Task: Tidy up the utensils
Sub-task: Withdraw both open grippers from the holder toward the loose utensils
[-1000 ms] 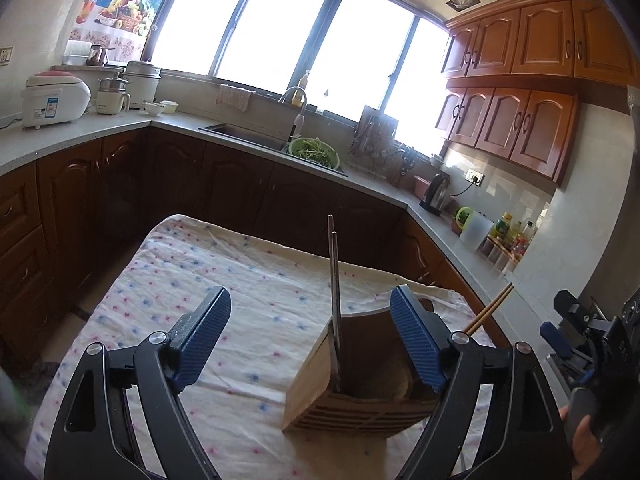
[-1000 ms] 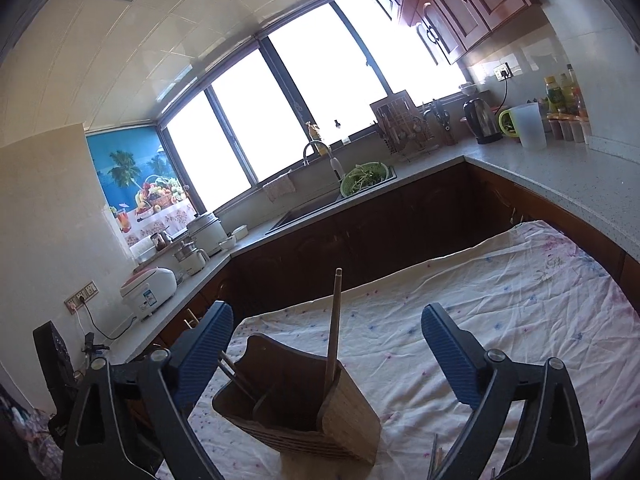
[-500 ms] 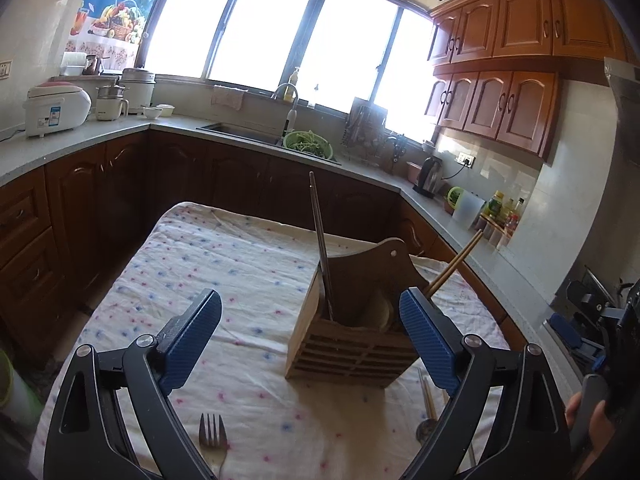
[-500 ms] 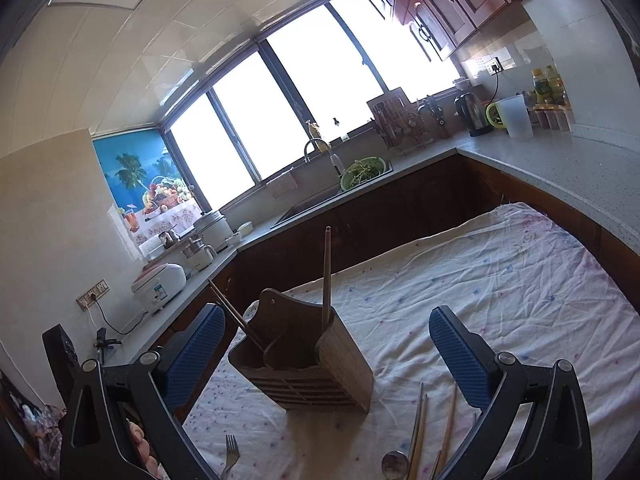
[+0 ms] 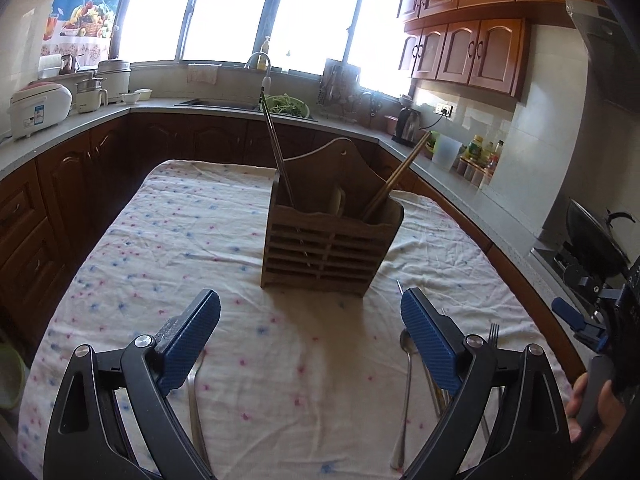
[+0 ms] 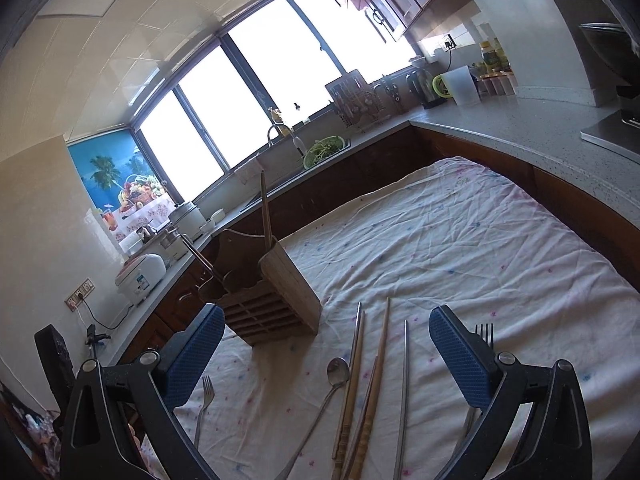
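Observation:
A wooden utensil caddy (image 5: 332, 236) stands mid-table with a metal chopstick (image 5: 276, 148) and a wooden chopstick (image 5: 400, 176) leaning in it; it also shows in the right wrist view (image 6: 272, 292). My left gripper (image 5: 310, 340) is open and empty, in front of the caddy. My right gripper (image 6: 326, 354) is open and empty above loose utensils: a spoon (image 6: 336, 376), wooden chopsticks (image 6: 368, 392), a metal chopstick (image 6: 404, 392), a fork at left (image 6: 206, 390) and a fork at right (image 6: 484, 332) behind its finger.
The table is covered by a white dotted cloth (image 5: 192, 232). Dark cabinets and a grey counter (image 6: 520, 120) run around it, with a sink, rice cooker (image 5: 36, 108) and kettle. A wok (image 5: 596, 236) sits at the right.
Both grippers have pulled back and away from the caddy, tilting down, so the loose utensils on the cloth have come into view. Both stay open and empty.

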Demonstrator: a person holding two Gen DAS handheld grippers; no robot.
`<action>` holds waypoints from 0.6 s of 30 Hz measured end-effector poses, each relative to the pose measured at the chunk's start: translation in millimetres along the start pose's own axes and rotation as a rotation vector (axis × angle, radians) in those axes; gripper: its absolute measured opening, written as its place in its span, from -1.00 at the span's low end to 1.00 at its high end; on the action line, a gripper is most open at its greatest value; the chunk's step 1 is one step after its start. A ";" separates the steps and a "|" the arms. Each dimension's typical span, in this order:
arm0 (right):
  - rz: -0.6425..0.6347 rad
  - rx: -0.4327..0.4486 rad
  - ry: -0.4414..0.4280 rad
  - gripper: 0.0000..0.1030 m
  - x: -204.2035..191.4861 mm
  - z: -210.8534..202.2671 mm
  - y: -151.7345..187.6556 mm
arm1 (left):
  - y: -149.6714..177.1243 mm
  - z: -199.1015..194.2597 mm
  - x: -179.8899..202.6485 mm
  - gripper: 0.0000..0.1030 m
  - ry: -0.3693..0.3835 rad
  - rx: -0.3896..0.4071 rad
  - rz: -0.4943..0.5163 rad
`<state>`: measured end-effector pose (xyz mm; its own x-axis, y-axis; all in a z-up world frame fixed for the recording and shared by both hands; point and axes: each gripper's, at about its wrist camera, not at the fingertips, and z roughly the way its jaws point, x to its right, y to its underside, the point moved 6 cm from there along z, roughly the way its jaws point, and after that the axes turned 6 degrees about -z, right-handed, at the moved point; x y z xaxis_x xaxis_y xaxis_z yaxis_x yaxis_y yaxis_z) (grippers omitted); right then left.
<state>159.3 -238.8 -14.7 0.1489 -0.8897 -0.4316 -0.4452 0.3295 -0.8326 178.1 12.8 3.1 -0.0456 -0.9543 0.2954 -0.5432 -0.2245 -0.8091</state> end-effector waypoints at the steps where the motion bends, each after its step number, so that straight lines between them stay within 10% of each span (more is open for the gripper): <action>1: 0.008 -0.001 0.006 1.00 2.5 -3.0 4.1 | 6.9 -0.7 2.5 0.82 0.006 -0.006 0.002; 18: 0.044 -0.063 0.046 1.00 30.2 -10.3 49.1 | 73.1 25.6 40.2 0.82 0.033 -0.156 0.087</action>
<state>132.9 -252.8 -65.0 0.0880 -0.8888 -0.4497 -0.5053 0.3492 -0.7891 158.0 -47.1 -57.2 -0.1240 -0.9612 0.2462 -0.6595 -0.1055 -0.7443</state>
